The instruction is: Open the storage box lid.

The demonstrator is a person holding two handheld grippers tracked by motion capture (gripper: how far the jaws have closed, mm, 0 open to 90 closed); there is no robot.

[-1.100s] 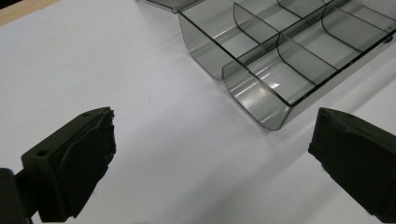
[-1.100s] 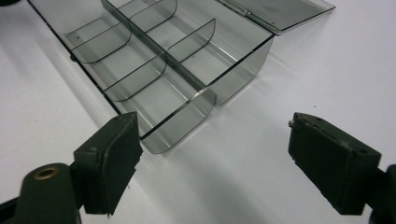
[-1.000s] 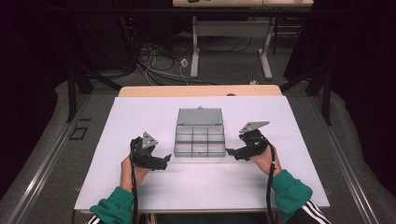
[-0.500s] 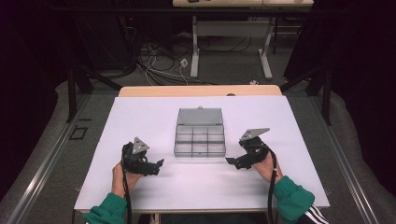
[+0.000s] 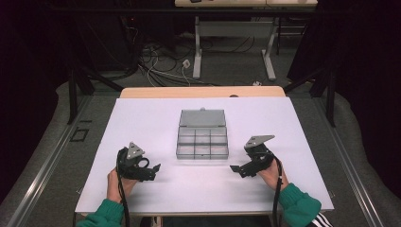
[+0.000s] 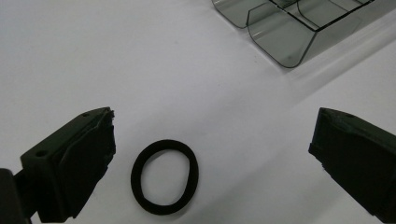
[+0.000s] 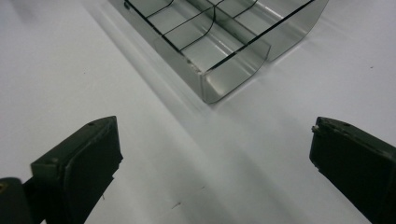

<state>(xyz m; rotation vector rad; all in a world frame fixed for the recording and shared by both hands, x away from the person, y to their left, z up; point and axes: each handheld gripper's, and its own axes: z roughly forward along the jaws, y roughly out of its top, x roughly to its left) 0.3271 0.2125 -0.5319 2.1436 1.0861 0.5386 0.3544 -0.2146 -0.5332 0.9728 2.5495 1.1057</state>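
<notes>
A clear plastic compartment box (image 5: 202,142) lies mid-table with its lid (image 5: 202,117) folded back. My left gripper (image 5: 153,169) hovers near the table's front left, jaws open. In the left gripper view a black elastic ring (image 6: 136,175) lies flat on the white surface between the open jaws of my left gripper (image 6: 212,158), nearer the left one and touching neither. My right gripper (image 5: 235,169) sits front right of the box. Its jaws have just been opening and now stand wide in the right gripper view (image 7: 215,163), with only bare table between them and the box corner (image 7: 219,51) ahead.
The white table top (image 5: 293,123) extends well around the box. A wooden strip (image 5: 203,92) runs along the far edge. Cables and desk legs (image 5: 198,52) stand on the floor beyond. The box's near compartments (image 6: 280,42) look empty.
Both hands have drawn back from the box toward the front edge, the left one also sliding outward. The right jaws have spread wider.
</notes>
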